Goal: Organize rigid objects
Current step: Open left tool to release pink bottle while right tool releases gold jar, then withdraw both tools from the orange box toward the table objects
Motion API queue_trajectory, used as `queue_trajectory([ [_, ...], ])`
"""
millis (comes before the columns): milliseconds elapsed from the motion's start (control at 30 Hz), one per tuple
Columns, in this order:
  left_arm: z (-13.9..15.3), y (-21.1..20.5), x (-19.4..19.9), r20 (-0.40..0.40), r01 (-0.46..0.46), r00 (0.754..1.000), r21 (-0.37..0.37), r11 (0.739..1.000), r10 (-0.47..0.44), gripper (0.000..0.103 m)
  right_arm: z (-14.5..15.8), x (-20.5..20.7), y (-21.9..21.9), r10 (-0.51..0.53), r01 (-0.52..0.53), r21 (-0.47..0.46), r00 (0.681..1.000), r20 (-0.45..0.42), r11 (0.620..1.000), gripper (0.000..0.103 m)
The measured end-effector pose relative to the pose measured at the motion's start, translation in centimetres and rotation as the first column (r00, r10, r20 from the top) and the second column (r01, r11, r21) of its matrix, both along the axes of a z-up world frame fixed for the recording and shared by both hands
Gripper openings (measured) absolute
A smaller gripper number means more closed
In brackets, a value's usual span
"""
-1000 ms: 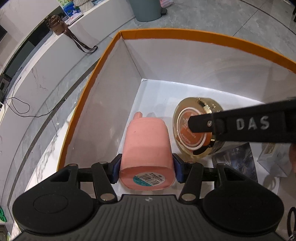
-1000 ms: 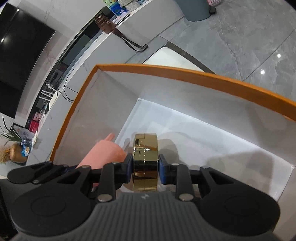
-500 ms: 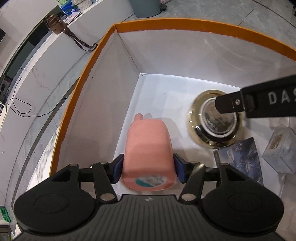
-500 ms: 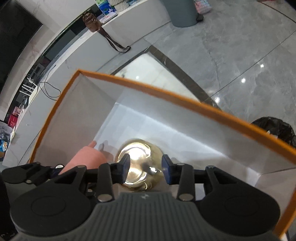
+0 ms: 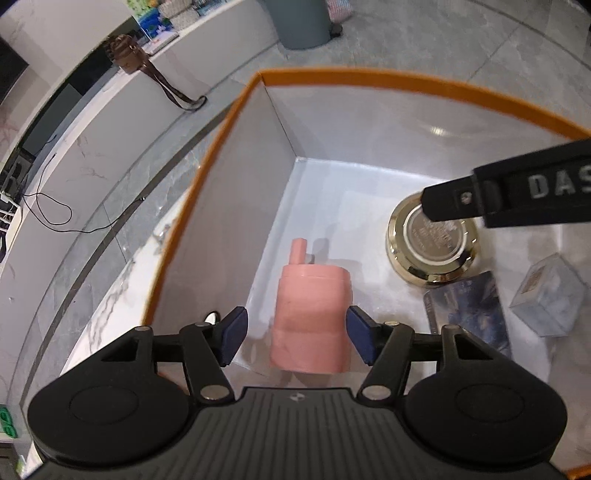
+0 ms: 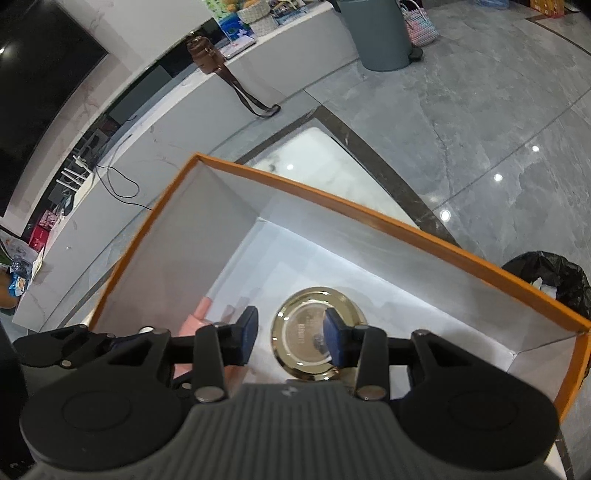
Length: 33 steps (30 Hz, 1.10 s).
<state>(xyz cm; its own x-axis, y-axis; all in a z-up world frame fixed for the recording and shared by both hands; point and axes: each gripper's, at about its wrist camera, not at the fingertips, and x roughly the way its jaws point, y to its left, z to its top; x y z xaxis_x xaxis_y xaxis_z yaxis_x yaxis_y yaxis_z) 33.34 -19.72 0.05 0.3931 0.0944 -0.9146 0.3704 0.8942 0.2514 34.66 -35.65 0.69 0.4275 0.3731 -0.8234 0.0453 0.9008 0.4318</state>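
Observation:
An orange-rimmed box (image 5: 354, 75) with white inner walls holds the objects. A pink bottle (image 5: 312, 314) with a small spout lies on the box floor, between the open pads of my left gripper (image 5: 295, 334), which stands above it without touching. A round gold jar (image 5: 432, 245) lies flat on the floor to its right. My right gripper (image 6: 290, 334) is open above the gold jar (image 6: 314, 332); one of its fingers (image 5: 517, 192) crosses the left wrist view. The box rim (image 6: 369, 210) also shows in the right wrist view.
A dark blue card box (image 5: 467, 306) and a clear pale cube box (image 5: 546, 299) lie in the box right of the jar. The box stands on a white marble surface (image 5: 110, 306). Grey tiled floor, a grey bin (image 6: 376, 33) and a black bag (image 6: 550, 277) lie beyond.
Both grippers opened and rose. The pink bottle left my left gripper and lies on the box floor. The gold jar left my right gripper and lies flat.

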Motion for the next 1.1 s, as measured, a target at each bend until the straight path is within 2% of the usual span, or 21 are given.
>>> queue_trajectory([
  [267,4.8,3.4,-3.1,0.092,-0.025,0.995,-0.094,0.995,0.033,0.072,3.1,-1.6,2.1,0.061,-0.057,-0.041,0.994,0.093,0.998,0.044],
  [500,6.9,7.6,-5.7,0.130,-0.096,0.985,-0.115,0.989,0.111,0.072,5.7,-4.0,4.7,0.135,-0.115,-0.118,0.975,0.175,0.986,0.044],
  [833,7.7,12.3,-9.9,0.162,-0.171,0.965,-0.215,0.961,0.208,0.072,7.6,-7.6,8.6,0.239,-0.197,-0.188,0.941,0.239,0.962,0.048],
  [1033,6.1,13.9,-13.8,0.221,-0.197,0.944,-0.215,0.956,0.244,0.073,7.9,-9.4,10.6,0.313,-0.254,-0.235,0.913,0.264,0.938,0.051],
  [1100,5.2,14.4,-15.5,0.243,-0.214,0.931,-0.243,0.946,0.273,0.074,8.0,-10.3,11.2,0.334,-0.270,-0.243,0.900,0.279,0.931,0.051],
])
